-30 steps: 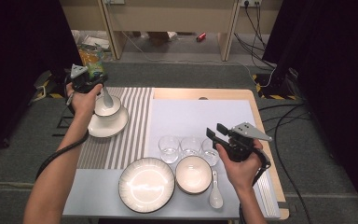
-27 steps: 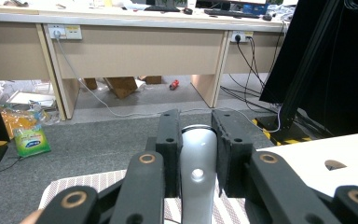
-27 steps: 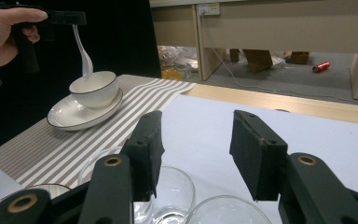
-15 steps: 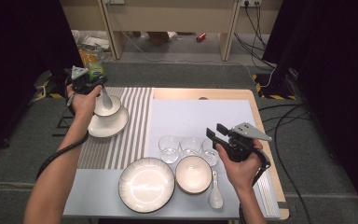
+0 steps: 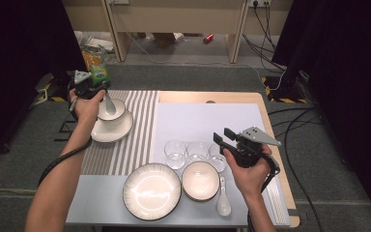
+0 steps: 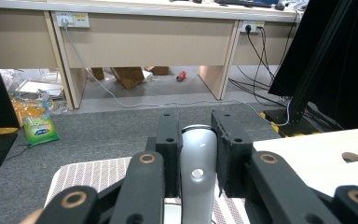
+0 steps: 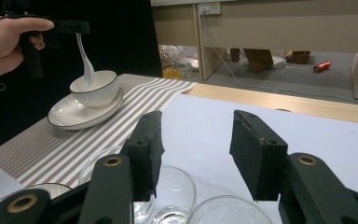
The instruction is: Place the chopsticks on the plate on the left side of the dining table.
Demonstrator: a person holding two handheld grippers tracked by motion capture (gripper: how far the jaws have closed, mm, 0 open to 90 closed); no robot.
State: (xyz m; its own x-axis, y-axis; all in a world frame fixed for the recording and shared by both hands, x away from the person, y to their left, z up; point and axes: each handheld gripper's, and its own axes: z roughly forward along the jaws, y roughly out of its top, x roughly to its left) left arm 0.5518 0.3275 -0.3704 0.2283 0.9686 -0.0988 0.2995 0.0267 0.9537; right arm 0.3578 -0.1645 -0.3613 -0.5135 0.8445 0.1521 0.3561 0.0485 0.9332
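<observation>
high view: left fingers [image 5: 107, 103] clamping spoon [image 5: 109, 105] in bowl [image 5: 112, 110] (on saucer [image 5: 111, 130]), right fingers [image 5: 223, 136] agape, empty

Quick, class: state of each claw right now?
Left claw: closed on the white spoon, over the bowl.
Right claw: open, holding nothing.

The spoon [image 6: 196, 170] looks like glossy white ceramic, as do the small bowl [image 7: 94, 87] and the saucer [image 7: 74, 115] under it. The striped mat [image 5: 130, 130] looks like woven cloth, matt. The 3 tumblers [image 5: 196, 151] are clear glass. The left tool's pads [image 6: 227, 149] are matt black, rubbery.
</observation>
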